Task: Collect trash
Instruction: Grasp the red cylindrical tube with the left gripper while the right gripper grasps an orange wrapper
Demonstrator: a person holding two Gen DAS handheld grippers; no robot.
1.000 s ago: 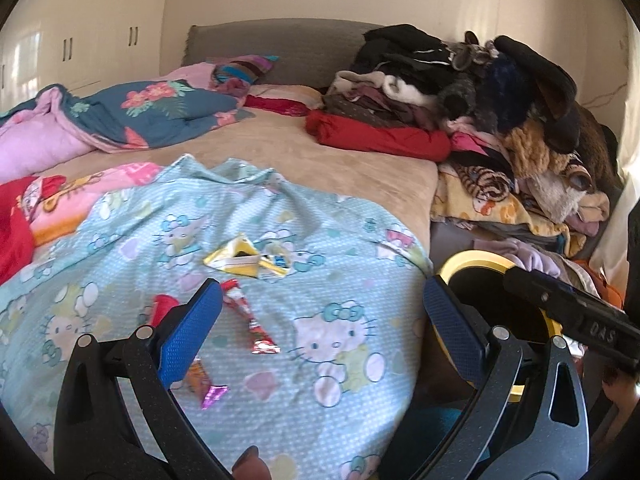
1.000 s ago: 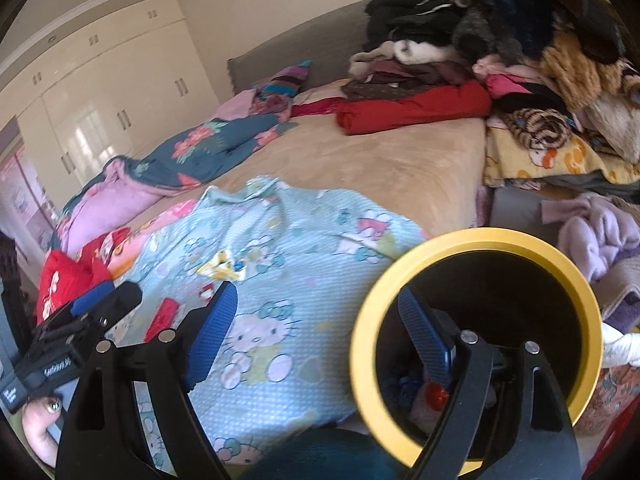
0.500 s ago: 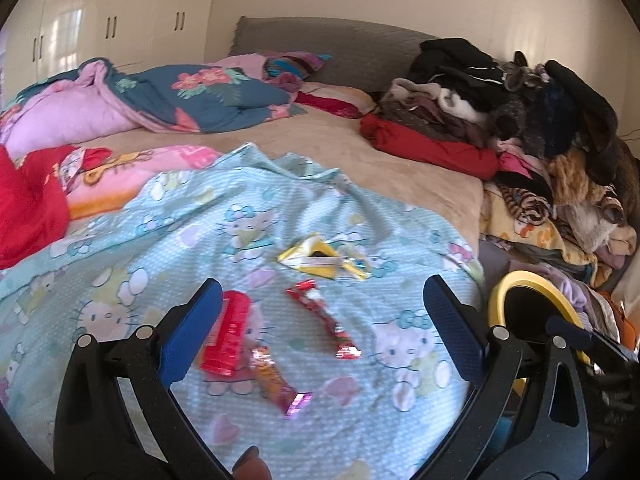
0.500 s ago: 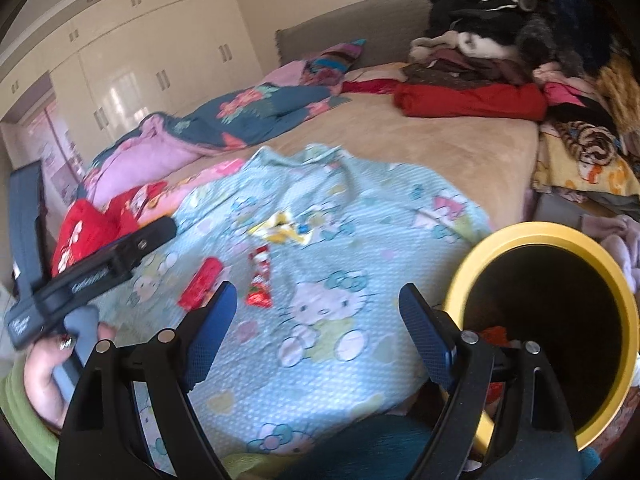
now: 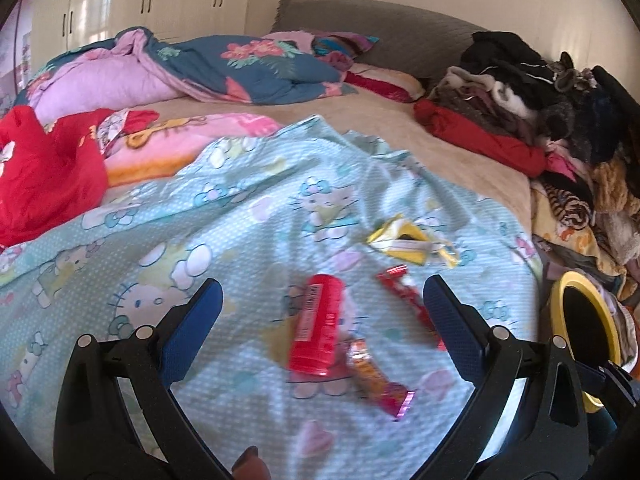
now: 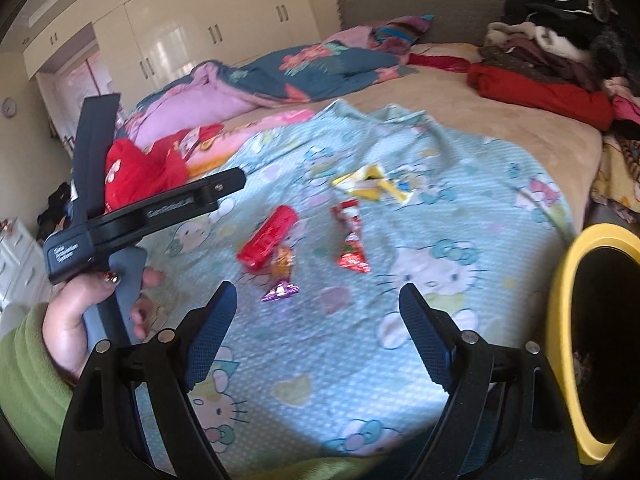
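Trash lies on a light-blue Hello Kitty sheet (image 5: 224, 240): a red tube (image 5: 318, 324) (image 6: 267, 238), an orange wrapper with a pink end (image 5: 378, 384) (image 6: 282, 276), a red wrapper (image 5: 408, 304) (image 6: 350, 242) and a yellow wrapper (image 5: 408, 240) (image 6: 370, 184). My left gripper (image 5: 320, 332) is open and empty, hovering just short of the red tube. My right gripper (image 6: 316, 332) is open and empty, short of the wrappers. A yellow-rimmed bin (image 5: 586, 332) (image 6: 596, 344) stands at the bed's right side.
The bed holds a red garment (image 5: 44, 172), a pink and blue floral quilt (image 5: 200, 68) and a pile of clothes (image 5: 540, 92) at right. White wardrobes (image 6: 180, 40) stand behind. The left tool and hand (image 6: 112, 224) show in the right wrist view.
Both grippers have swung left, from the bin toward the trash on the sheet. The bin has shifted to the right edge of both views. Both stay open.
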